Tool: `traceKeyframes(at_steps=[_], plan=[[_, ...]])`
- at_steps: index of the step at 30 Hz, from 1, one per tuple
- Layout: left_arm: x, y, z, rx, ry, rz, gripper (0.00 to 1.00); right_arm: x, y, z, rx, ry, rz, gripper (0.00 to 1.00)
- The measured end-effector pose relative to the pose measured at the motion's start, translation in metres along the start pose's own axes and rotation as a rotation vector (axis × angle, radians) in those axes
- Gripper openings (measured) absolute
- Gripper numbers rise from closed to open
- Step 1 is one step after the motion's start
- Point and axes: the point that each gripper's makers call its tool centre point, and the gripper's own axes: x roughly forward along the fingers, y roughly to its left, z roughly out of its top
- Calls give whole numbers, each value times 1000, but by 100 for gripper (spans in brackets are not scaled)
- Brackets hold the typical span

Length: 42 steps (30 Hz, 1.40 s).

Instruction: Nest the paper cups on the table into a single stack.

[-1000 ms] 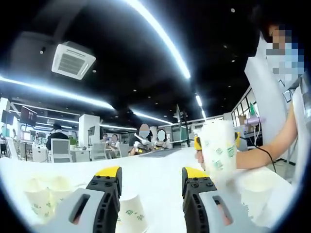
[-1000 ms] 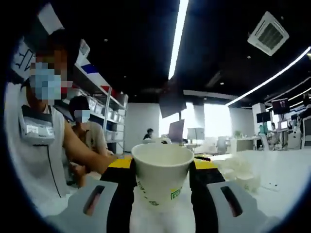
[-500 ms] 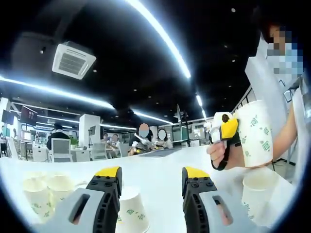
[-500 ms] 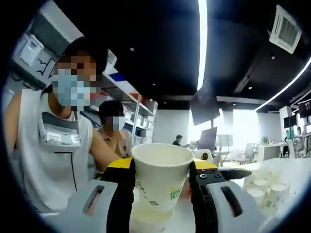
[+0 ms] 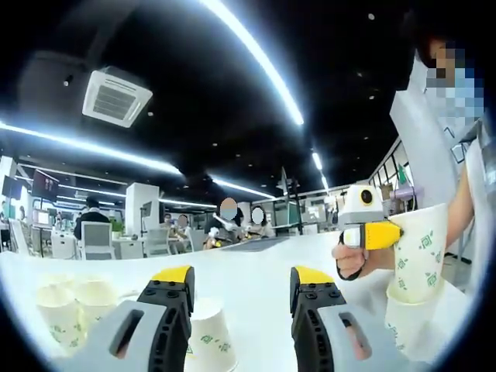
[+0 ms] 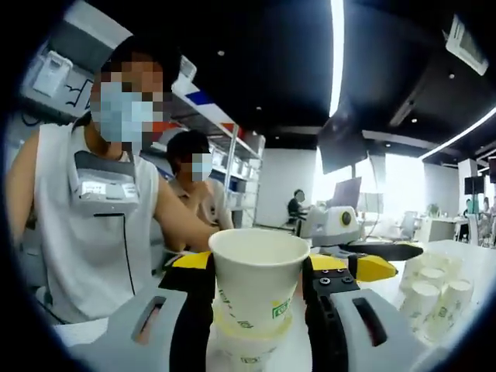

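Note:
My right gripper (image 6: 258, 267) is shut on a white paper cup with green print (image 6: 259, 279). The cup hangs upright, its base sunk into the mouth of a second cup (image 6: 246, 350) standing on the white table. In the left gripper view, the right gripper (image 5: 386, 235) comes in from the right with that held cup (image 5: 421, 252) over the lower cup (image 5: 404, 324). My left gripper (image 5: 242, 279) is open, with one single cup (image 5: 208, 341) on the table low between its jaws. Several loose cups (image 5: 66, 304) stand at the left.
The white table (image 5: 248, 267) stretches ahead of the left gripper. A group of cups (image 6: 432, 298) stands right of the right gripper, beyond the left gripper (image 6: 353, 260). A person in a white vest (image 6: 93, 209) stands close, another sits behind. Office desks lie far back.
The right gripper has carried its cup rightward and down in the left gripper view, onto the cup standing at the table's right. The left gripper has stayed put.

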Motion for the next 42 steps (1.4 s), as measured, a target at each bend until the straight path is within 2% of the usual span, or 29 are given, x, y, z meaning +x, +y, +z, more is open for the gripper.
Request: traceKeyframes(at_steps=[8, 20, 28, 38, 42], plan=[[0, -2, -1, -3, 3, -2, 53, 0, 4, -5, -3, 23, 20, 48], [1, 2, -2, -6, 2, -1, 53, 3, 17, -13, 20, 49, 90, 48], [2, 3, -3, -5, 5, -1, 53, 7, 17, -19, 15, 70, 88, 48], [0, -1, -2, -3, 6, 0, 53, 19, 35, -25, 9, 91, 144, 49], [1, -2, -2, -3, 6, 0, 53, 18, 32, -25, -1, 86, 135, 70]])
